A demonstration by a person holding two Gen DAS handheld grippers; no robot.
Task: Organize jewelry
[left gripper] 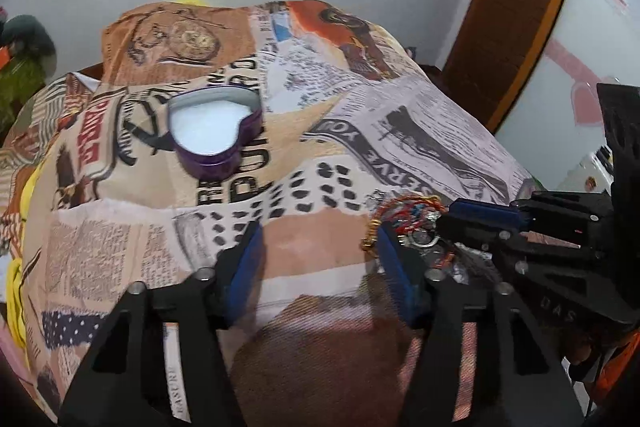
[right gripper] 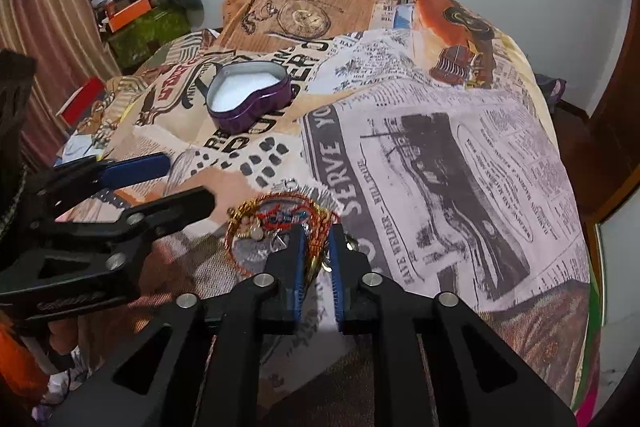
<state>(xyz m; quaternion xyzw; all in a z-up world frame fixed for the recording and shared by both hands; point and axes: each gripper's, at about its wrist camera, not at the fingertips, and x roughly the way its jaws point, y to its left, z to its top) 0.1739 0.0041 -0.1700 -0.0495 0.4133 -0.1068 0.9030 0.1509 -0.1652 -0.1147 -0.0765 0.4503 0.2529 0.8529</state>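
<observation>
Newsprint bedspread [right gripper: 460, 115]; right-wrist view alone shows right gripper [right gripper: 316, 233] pinching bracelets [right gripper: 276, 219].

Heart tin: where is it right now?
The purple heart tin sits open on the newspaper-print cloth, left of centre in the right wrist view, beyond the jewelry pile at the right claw.

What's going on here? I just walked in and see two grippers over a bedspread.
A person with a handheld gripper in each hand is sorting jewelry on a newspaper-print bedspread. The right gripper has its fingers nearly closed around a tangle of bracelets, though I can't tell whether they actually grip it. The left gripper sits open just beside the pile, holding nothing. A purple heart-shaped tin stands open farther back on the bed, with nothing in it yet.
</observation>
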